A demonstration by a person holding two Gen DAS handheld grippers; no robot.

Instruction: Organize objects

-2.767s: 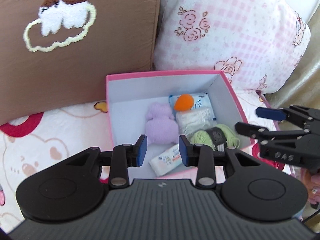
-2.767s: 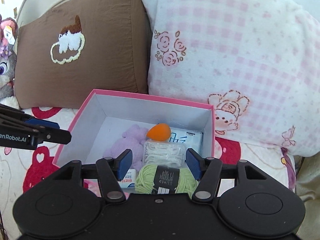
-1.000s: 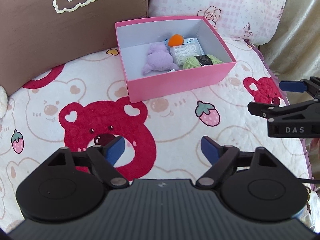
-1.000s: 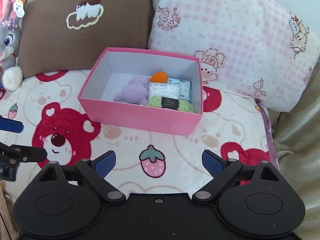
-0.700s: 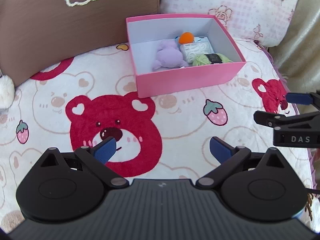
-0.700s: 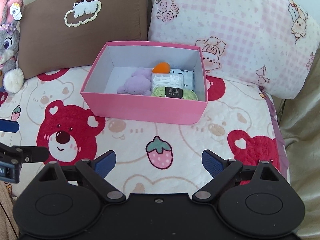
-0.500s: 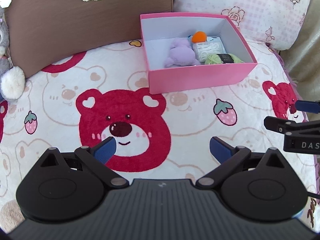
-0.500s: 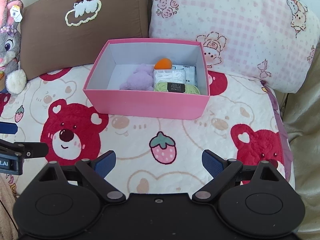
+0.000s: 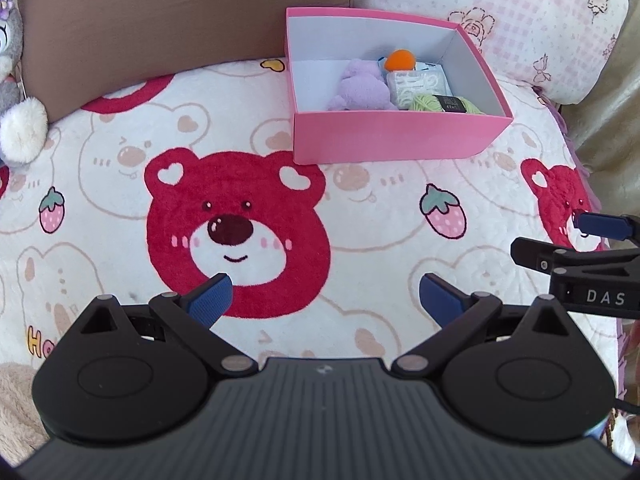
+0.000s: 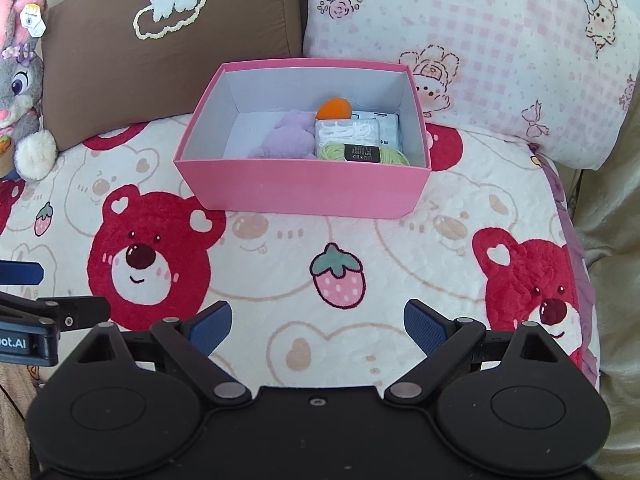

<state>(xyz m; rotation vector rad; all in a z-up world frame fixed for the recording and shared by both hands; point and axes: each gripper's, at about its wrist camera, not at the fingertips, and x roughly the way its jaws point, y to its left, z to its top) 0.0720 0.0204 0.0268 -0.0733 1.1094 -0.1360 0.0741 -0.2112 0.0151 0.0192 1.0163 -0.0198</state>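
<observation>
A pink box (image 9: 392,140) (image 10: 304,188) sits on the bear-print blanket, in front of the pillows. Inside it lie a purple plush (image 9: 362,88) (image 10: 288,136), an orange ball (image 9: 398,59) (image 10: 334,109), a clear packet of white items (image 9: 418,82) (image 10: 347,132), green yarn with a black label (image 9: 444,104) (image 10: 362,154) and a white tissue pack (image 10: 386,128). My left gripper (image 9: 324,298) hangs open over the blanket, well short of the box, nothing between its fingers. My right gripper (image 10: 318,322) is open too, also back from the box and empty. Each gripper shows at the edge of the other's view.
A brown cushion (image 10: 168,40) and a pink checked pillow (image 10: 480,40) stand behind the box. A grey plush rabbit (image 10: 20,80) leans at the far left. The blanket (image 10: 280,256) ends at the right against beige fabric (image 10: 612,240).
Both grippers pulled back from above the box to over the blanket. The left jaws spread from narrow to wide; the right jaws widened earlier and have held since.
</observation>
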